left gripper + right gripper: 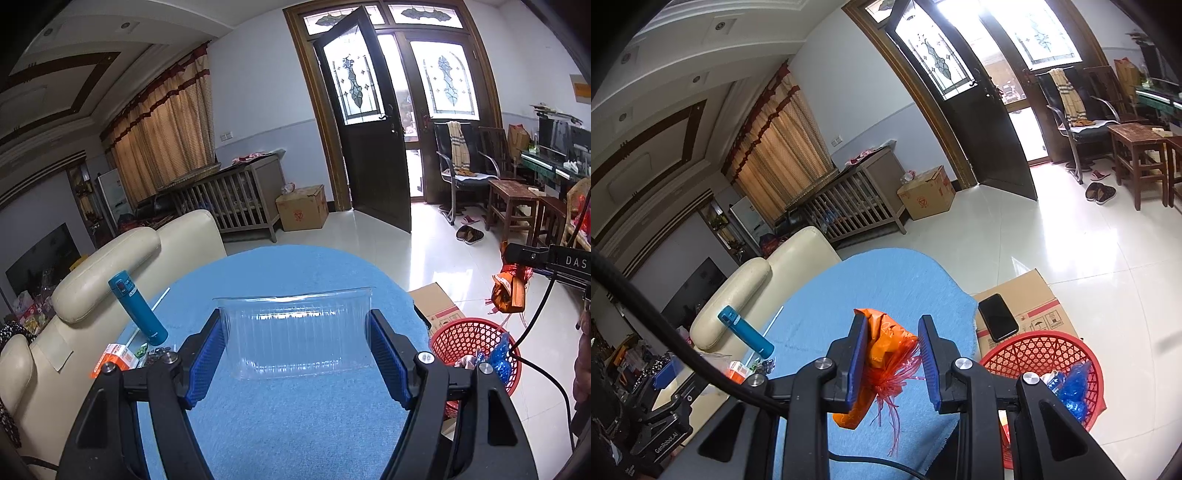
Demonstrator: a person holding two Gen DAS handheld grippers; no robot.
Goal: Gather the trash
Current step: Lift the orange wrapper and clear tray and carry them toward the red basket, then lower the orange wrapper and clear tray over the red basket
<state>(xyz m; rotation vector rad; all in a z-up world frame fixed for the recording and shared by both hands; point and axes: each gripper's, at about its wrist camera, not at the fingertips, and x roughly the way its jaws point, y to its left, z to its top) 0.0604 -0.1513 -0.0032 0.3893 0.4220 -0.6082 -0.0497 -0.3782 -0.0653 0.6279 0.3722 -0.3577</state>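
Observation:
A clear ribbed plastic container (pixel 295 332) sits between the blue pads of my left gripper (pixel 295 321), which presses on both its ends just above the blue tablecloth (pixel 295 424). My right gripper (pixel 893 317) is shut on an orange wrapper with a red frilly ribbon (pixel 882 350), held over the cloth's right side. The same orange wrapper (pixel 509 291) hangs at the right edge of the left wrist view. A red mesh basket (pixel 1034 350) stands on the floor beside the table, with a blue bag (pixel 1075 387) and other scraps inside.
A blue thermos (pixel 138 308), a straw and an orange packet (pixel 118 356) lie at the cloth's left. A cardboard box (pixel 1045 314) with a black phone (pixel 997 317) stands behind the basket. A cream sofa (pixel 110 273) lies to the left, tiled floor to the right.

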